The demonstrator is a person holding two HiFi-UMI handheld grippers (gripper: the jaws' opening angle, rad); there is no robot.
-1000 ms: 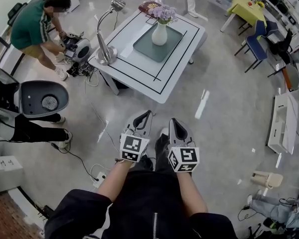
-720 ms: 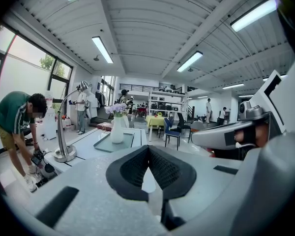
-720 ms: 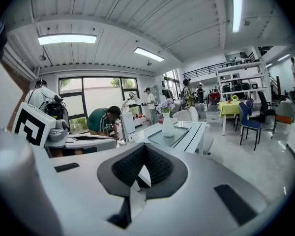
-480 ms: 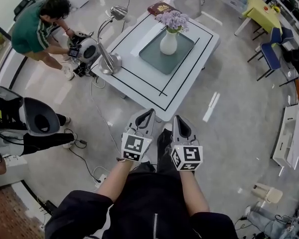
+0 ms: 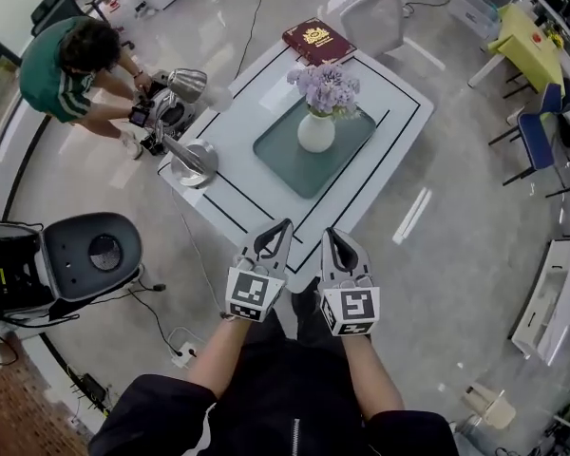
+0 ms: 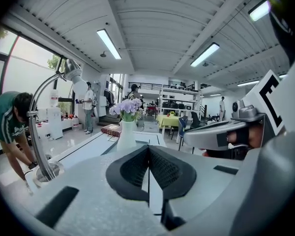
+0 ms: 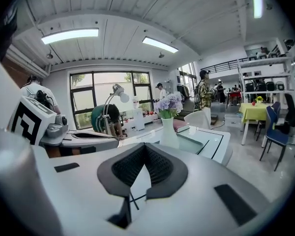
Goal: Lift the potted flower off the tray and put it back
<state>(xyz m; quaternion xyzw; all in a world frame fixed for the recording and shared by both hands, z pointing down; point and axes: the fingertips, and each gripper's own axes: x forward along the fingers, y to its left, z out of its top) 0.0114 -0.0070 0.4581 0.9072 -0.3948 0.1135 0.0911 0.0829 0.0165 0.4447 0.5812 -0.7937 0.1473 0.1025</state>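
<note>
Table (image 5: pixel 256 198) with potted flower (image 5: pixel 316 129) now lies nearer.

Red book (image 5: pixel 317 40) and silver desk lamp (image 5: pixel 194 162) on white table (image 5: pixel 237 131), green-shirted person (image 5: pixel 66 76) nearby.

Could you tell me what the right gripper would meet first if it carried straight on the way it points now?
Probably the near edge of the white table with black lines, just ahead of the shut right gripper; the white vase of purple flowers stands farther along. Depth is unclear.
</note>
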